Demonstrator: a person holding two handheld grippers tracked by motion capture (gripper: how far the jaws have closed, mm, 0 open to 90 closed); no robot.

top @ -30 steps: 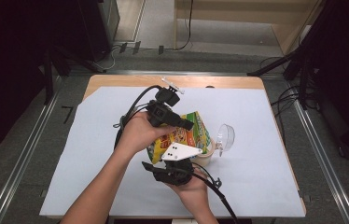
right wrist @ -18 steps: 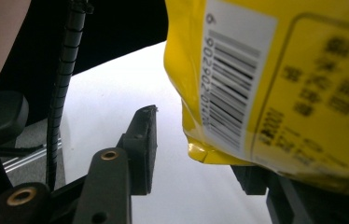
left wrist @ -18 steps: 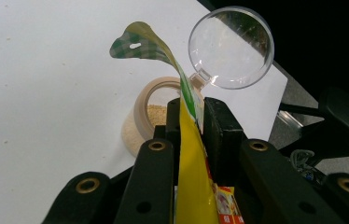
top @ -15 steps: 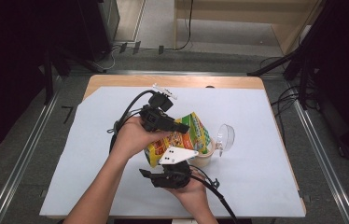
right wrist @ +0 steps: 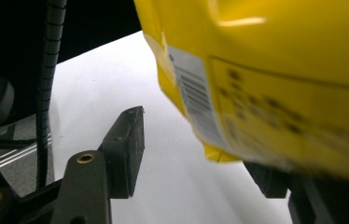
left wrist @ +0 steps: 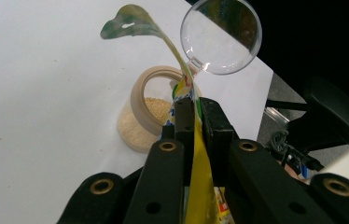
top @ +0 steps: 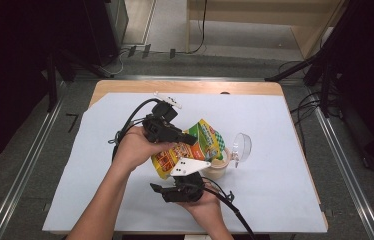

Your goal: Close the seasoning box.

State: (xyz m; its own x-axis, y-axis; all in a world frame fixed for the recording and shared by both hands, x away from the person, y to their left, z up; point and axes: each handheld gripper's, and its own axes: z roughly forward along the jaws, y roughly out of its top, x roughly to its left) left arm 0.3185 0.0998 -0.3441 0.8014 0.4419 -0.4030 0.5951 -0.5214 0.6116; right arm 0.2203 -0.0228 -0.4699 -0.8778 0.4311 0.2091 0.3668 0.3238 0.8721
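So we've got the left gripper [left wrist: 193, 126] pinching the yellow pouch [top: 195, 145] over the jar [left wrist: 151, 112] on white paper [top: 285, 170]; right gripper [right wrist: 196, 154] spread wide beneath it.

A yellow-and-green printed foil pouch [top: 190, 145] stands tilted, its edge pinched between the left gripper's [left wrist: 195, 122] closed fingers. Just beyond them sits an open, tan-rimmed clear jar of beige grains [left wrist: 145, 114].

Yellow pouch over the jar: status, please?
Left tongs shut on yellow pouch, tilted over open jar holding pale grains. Right tongs open, below the pouch. Clear lid beside jar; nothing blocking.
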